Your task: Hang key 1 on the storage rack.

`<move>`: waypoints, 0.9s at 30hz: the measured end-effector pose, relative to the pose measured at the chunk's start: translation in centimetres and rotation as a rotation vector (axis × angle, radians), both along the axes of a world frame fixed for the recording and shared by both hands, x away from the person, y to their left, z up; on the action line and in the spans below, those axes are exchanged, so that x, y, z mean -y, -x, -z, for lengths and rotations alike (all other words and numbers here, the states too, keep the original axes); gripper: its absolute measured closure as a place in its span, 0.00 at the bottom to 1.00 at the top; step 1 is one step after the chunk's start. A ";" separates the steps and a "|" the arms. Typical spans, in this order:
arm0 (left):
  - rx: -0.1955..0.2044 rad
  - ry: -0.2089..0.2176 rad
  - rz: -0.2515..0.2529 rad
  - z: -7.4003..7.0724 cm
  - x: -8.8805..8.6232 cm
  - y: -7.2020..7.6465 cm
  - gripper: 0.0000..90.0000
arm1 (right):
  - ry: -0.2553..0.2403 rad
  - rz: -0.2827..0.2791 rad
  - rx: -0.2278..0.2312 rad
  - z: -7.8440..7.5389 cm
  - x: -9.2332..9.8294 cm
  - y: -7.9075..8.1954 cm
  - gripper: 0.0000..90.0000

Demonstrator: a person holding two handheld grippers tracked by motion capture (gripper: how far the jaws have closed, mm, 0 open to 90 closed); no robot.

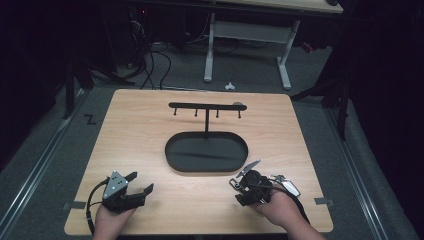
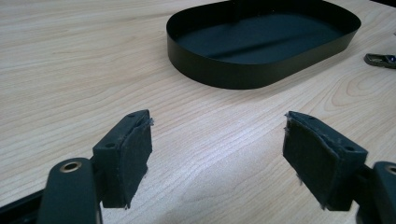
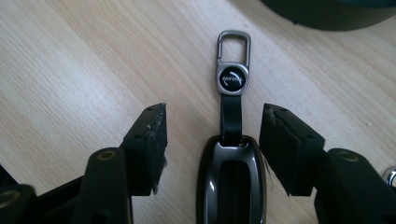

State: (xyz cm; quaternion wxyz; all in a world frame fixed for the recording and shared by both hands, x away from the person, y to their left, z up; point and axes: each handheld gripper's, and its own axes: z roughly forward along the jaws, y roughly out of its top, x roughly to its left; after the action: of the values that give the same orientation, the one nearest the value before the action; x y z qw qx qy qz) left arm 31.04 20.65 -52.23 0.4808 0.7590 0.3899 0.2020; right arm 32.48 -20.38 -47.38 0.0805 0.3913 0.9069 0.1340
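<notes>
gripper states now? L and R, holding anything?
Left tool: open, nothing between the jaws, over bare table.
Right tool: open, holding nothing; key fob lies on the table between the jaws, pads off it.

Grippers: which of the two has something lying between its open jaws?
The right gripper: a key fob lies on the table between its pads, untouched. The left gripper has bare wood between its jaws.

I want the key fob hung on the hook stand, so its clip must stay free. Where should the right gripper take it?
Grip the key fob across its dark glossy body, coming straight down from above. It lies flat on the table between the open right gripper, long sides facing the pads, leaving strap and metal clip clear.
</notes>
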 end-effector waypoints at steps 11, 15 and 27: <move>-0.011 0.005 0.026 -0.1 0.2 0.0 0.29 | 0.102 0.002 -0.123 0.5 -0.8 -2.1 0.40; -0.013 -0.006 0.038 -0.1 0.5 0.1 0.29 | 0.136 0.037 -0.189 0.4 -1.3 -3.6 0.39; -0.023 0.001 0.045 -0.1 0.5 -0.1 0.29 | 0.215 0.008 -0.242 1.2 -2.1 -4.7 0.47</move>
State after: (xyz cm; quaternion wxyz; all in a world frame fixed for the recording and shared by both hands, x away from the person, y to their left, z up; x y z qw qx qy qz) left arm 31.10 20.20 -52.16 0.4810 0.7696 0.3782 0.1824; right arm 37.23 -18.30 -48.53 0.0127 0.3975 0.9174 -0.0124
